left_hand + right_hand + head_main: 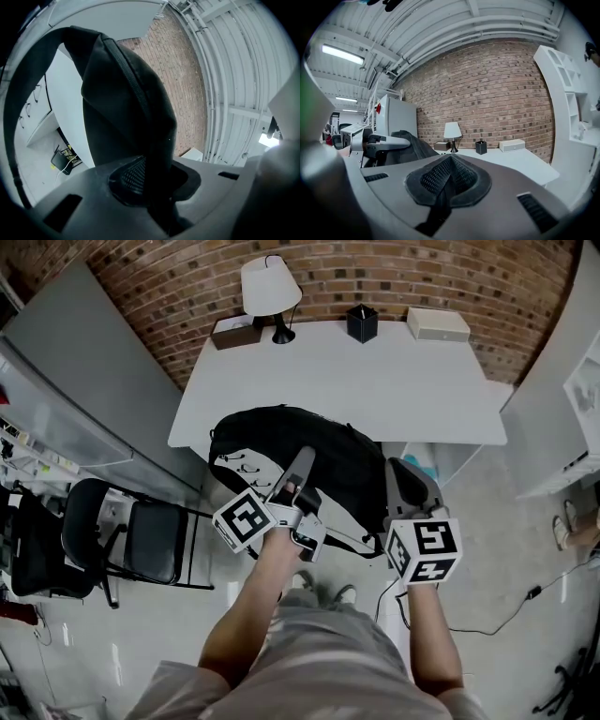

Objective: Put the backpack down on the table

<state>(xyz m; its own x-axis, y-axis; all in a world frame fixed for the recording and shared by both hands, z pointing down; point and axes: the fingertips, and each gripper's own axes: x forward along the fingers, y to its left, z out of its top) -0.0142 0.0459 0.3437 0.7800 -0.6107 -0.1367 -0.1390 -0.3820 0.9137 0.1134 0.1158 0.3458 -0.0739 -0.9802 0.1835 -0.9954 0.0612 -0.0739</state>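
**Backpack carried at the tabletop's near edge**

A red brick wall [375,268] backs a white rectangular tabletop [375,381], most of which is bare. The black fabric backpack [281,446] is in the air at the near edge, partly over the front left corner and not yet resting on the surface. Its long axis runs left to right, roughly along that edge.

The left gripper [143,171] is clamped on a thick fold of the backpack's black fabric near the top. The right gripper [449,164] sits at the bag's right end with its jaws pressed together on what looks like a thin dark strap of the backpack. Both grippers point toward the wall, so the open surface lies straight ahead of them and the bag; neither hand is clearly nearer.

A white-shaded table lamp [270,287], a small brown box [234,332], a black square pen holder [362,322] and a flat white box [437,324] line the far side by the wall, well apart from the landing area. A black chair [141,540] stands on the floor to the left, clear of the path. Nothing seems to block setting the bag forward and down.
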